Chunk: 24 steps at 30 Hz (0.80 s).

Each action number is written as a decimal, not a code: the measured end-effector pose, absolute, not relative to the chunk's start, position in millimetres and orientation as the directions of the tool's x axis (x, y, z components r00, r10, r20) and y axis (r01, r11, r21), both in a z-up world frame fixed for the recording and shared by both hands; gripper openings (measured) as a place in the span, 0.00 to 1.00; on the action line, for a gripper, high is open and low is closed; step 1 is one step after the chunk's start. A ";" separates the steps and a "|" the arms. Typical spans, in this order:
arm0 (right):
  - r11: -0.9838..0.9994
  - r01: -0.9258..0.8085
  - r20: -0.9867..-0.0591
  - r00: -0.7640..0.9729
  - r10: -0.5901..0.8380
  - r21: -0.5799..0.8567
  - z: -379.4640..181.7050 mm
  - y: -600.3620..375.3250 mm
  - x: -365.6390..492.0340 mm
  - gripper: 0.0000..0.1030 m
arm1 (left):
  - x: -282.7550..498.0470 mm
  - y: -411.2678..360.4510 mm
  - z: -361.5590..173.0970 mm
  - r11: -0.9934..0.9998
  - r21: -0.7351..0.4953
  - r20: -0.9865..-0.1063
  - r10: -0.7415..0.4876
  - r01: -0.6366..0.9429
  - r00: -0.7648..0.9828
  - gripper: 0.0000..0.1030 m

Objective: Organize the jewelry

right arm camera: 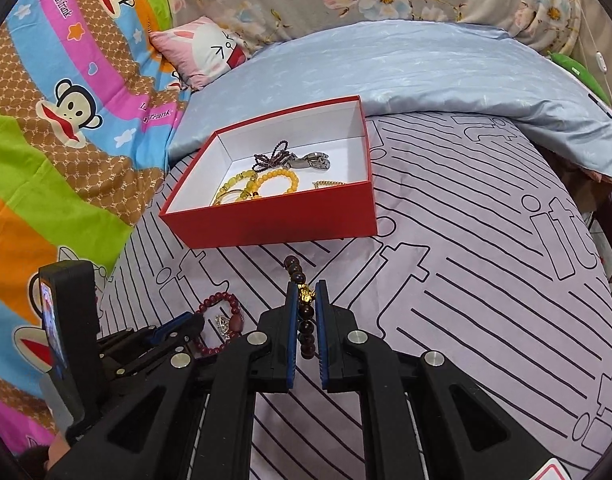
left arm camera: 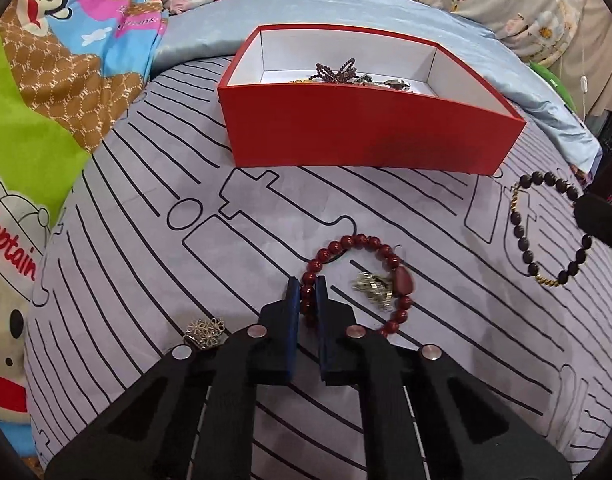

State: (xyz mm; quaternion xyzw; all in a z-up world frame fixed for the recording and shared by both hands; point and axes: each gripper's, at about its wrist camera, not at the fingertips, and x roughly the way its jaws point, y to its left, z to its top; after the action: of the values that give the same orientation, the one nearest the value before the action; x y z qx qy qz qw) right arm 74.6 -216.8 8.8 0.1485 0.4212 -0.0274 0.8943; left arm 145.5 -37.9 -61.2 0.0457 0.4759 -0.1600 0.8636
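A red box (left arm camera: 366, 132) with a white inside stands on the bed and holds several bracelets; it also shows in the right wrist view (right arm camera: 274, 220). My left gripper (left arm camera: 308, 286) is shut on a red bead bracelet (left arm camera: 348, 246) that lies on the sheet. A small silver piece (left arm camera: 372, 286) lies inside that bracelet's loop. My right gripper (right arm camera: 307, 290) is shut on a dark bead bracelet (right arm camera: 306, 320) with gold beads; the same bracelet shows at the right of the left wrist view (left arm camera: 522, 236). The left gripper (right arm camera: 174, 330) and the red bracelet (right arm camera: 218, 302) show at the lower left of the right wrist view.
A gold flower-shaped piece (left arm camera: 206, 330) lies by the left gripper's left finger. The striped lilac sheet (right arm camera: 486, 280) covers the bed. A blue pillow (right arm camera: 426, 72) lies behind the box. A cartoon quilt (right arm camera: 66, 120) lies on the left.
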 end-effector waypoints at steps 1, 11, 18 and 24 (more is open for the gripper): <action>0.955 0.173 -0.762 0.644 0.076 0.242 8.8 -216.3 74.4 0.07 | 145.4 -37.6 -60.0 0.943 -0.085 -0.837 -0.243 0.322 0.491 0.07; 0.956 0.161 -0.749 0.658 0.081 0.245 16.9 -210.8 70.7 0.07 | 131.3 -36.0 -10.8 0.915 -0.175 -0.779 -0.355 0.365 0.517 0.06; 0.959 0.143 -0.731 0.677 0.086 0.245 29.9 -207.6 71.6 0.07 | 125.1 -41.7 25.3 0.897 -0.185 -0.730 -0.399 0.402 0.555 0.06; 0.963 0.125 -0.712 0.697 0.087 0.240 42.1 -207.8 84.8 0.07 | 134.6 -47.6 45.9 0.894 -0.178 -0.705 -0.407 0.411 0.581 0.06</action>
State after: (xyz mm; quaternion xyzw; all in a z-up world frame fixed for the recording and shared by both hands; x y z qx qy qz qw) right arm 84.8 -207.8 42.1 0.1363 0.3892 -0.0105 0.9109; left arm 134.6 -47.6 45.9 0.0025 0.3958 -0.2301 0.8890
